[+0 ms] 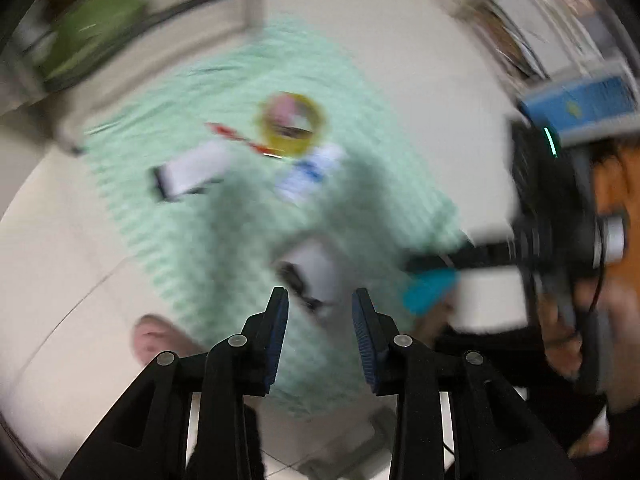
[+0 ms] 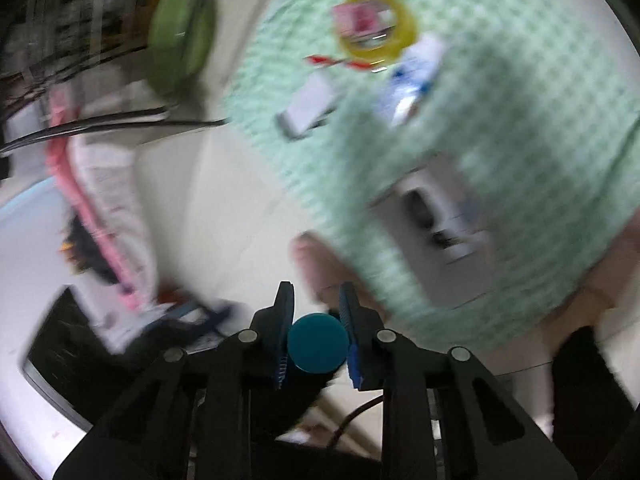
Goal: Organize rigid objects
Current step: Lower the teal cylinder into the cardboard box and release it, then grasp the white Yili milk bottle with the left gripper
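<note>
Both views are motion-blurred. A green checked cloth (image 1: 224,224) (image 2: 520,92) carries a yellow tape roll (image 1: 291,123) (image 2: 376,26), a red pen (image 1: 236,136) (image 2: 340,62), a white flat box (image 1: 192,172) (image 2: 308,106), a blue-and-white packet (image 1: 310,172) (image 2: 412,80) and a white device with a dark part (image 1: 310,274) (image 2: 436,208). My left gripper (image 1: 320,300) is open and empty above the cloth's near edge. My right gripper (image 2: 316,300) is shut on a teal round-ended object (image 2: 318,343), which also shows in the left wrist view (image 1: 428,290).
White floor tiles (image 1: 60,260) surround the cloth. A green object (image 2: 180,36) lies beyond the cloth at the left. Pink-and-white fabric (image 2: 108,208) and a dark screen (image 2: 60,364) lie at the left of the right wrist view. A blue box (image 1: 584,102) stands far right.
</note>
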